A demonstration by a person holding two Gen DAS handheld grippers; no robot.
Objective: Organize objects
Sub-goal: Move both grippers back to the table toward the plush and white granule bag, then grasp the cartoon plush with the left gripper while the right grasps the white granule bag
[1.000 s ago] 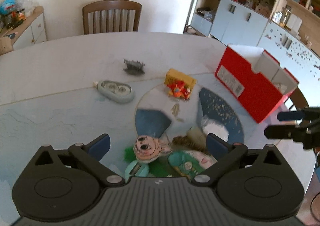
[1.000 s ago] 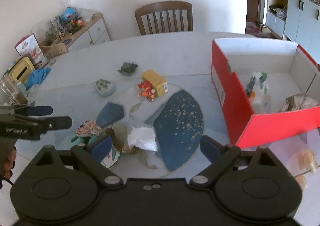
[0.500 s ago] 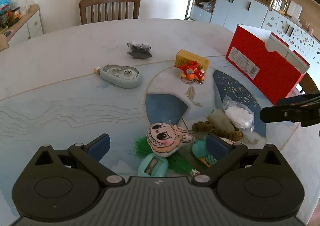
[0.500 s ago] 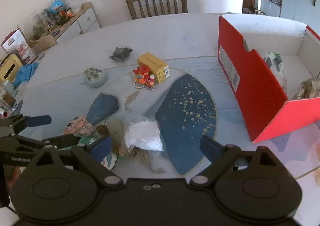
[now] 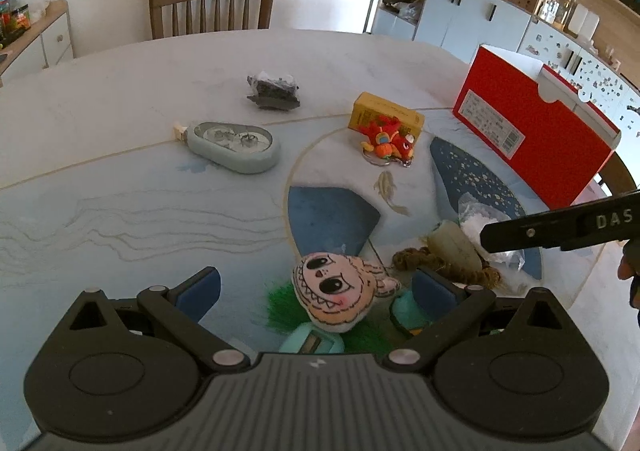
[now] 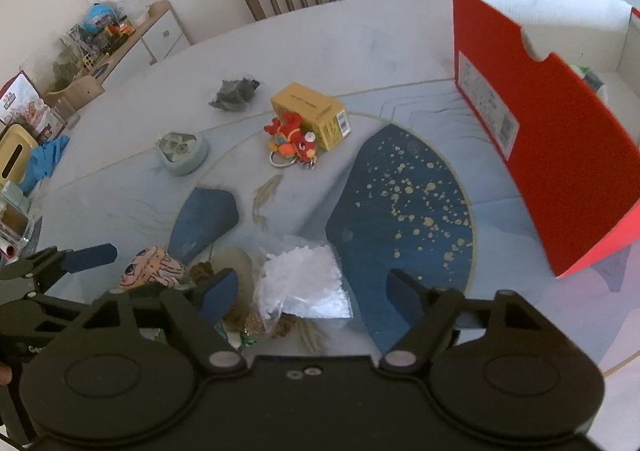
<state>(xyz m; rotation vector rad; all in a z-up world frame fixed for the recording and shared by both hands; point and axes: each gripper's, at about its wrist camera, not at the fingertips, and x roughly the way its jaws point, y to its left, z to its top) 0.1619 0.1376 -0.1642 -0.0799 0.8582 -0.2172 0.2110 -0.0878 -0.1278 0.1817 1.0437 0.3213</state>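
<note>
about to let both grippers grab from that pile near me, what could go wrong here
1. The plush face lies on green fuzz and a teal item; the open left gripper may pinch several at once.
2. The right gripper, open over the clear bag, is close to the left one; they might collide.
3. The thin bag may snag the brown cord and drag it.

Bright daylight washes the pale tabletop point(image 5: 120, 99); shadows stay soft, fisheye bends the edges, focus slightly soft throughout.
</note>
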